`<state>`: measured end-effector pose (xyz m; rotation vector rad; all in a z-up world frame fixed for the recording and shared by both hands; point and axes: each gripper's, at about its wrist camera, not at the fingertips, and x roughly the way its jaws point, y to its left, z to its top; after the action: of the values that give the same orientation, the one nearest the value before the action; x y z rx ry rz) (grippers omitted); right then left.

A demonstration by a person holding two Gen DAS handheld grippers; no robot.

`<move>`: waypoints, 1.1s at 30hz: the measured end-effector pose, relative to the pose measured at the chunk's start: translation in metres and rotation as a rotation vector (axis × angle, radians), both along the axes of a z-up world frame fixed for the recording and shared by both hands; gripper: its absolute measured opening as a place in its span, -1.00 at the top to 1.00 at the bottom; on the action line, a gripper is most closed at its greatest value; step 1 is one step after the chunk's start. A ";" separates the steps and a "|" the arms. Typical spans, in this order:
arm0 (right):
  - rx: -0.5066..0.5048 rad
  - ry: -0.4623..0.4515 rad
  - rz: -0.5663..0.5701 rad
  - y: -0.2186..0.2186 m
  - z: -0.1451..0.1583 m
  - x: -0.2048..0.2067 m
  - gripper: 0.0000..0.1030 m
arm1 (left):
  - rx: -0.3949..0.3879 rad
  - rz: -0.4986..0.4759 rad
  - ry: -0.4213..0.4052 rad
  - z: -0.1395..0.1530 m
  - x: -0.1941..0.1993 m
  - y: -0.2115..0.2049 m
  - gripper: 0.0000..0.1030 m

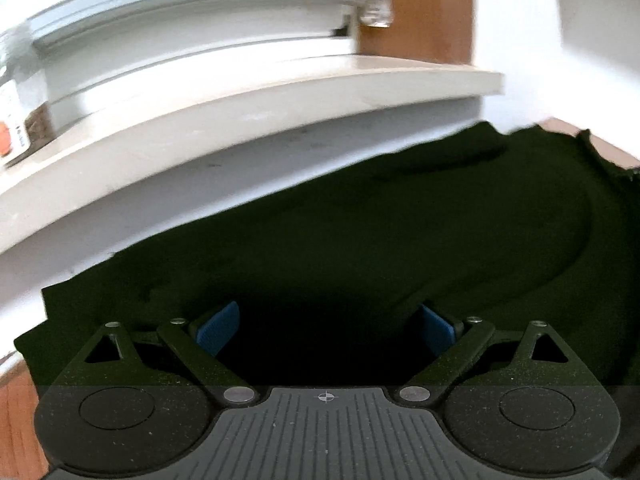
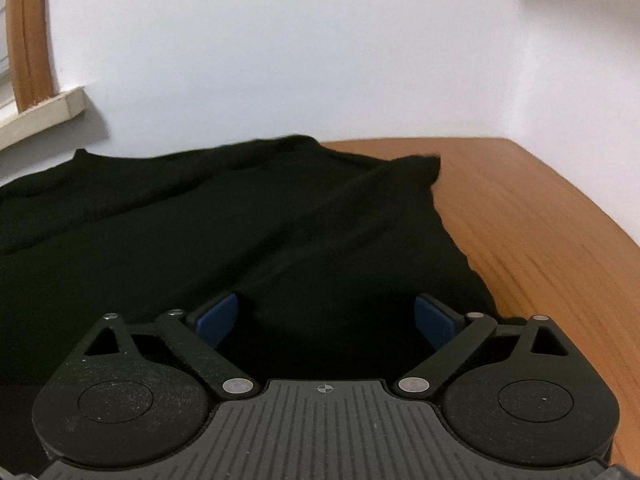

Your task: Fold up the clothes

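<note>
Left wrist view: my left gripper (image 1: 326, 330) hung with jaws spread and nothing between them, over the dark garment (image 1: 360, 240) lying beside the white wall (image 1: 120, 248). Right wrist view: my right gripper (image 2: 326, 320) likewise stood wide and empty; beyond it the garment lay rumpled on the wooden table (image 2: 540, 220), no neat fold visible, so I judged most folding remained

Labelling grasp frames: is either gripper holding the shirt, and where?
Nothing is held. The left gripper and right gripper are both open above the dark shirt, pads clear of the cloth.
</note>
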<state>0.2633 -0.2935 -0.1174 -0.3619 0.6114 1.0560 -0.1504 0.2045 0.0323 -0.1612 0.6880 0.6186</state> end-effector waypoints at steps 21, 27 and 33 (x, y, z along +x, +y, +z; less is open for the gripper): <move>0.033 0.007 -0.193 0.095 -0.002 0.045 -0.70 | -0.005 -0.206 -0.090 0.009 -0.005 -0.092 -0.84; 0.028 -0.011 -0.294 0.093 -0.003 0.064 -0.61 | -0.037 -0.237 -0.009 -0.005 0.006 -0.094 -0.86; 0.085 -0.114 -0.148 0.025 0.007 0.038 -0.64 | -0.040 -0.263 0.008 -0.006 0.011 -0.078 -1.00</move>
<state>0.3016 -0.2687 -0.1102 -0.2960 0.4826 0.9100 -0.1396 0.1267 0.0264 -0.1026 0.7157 0.3539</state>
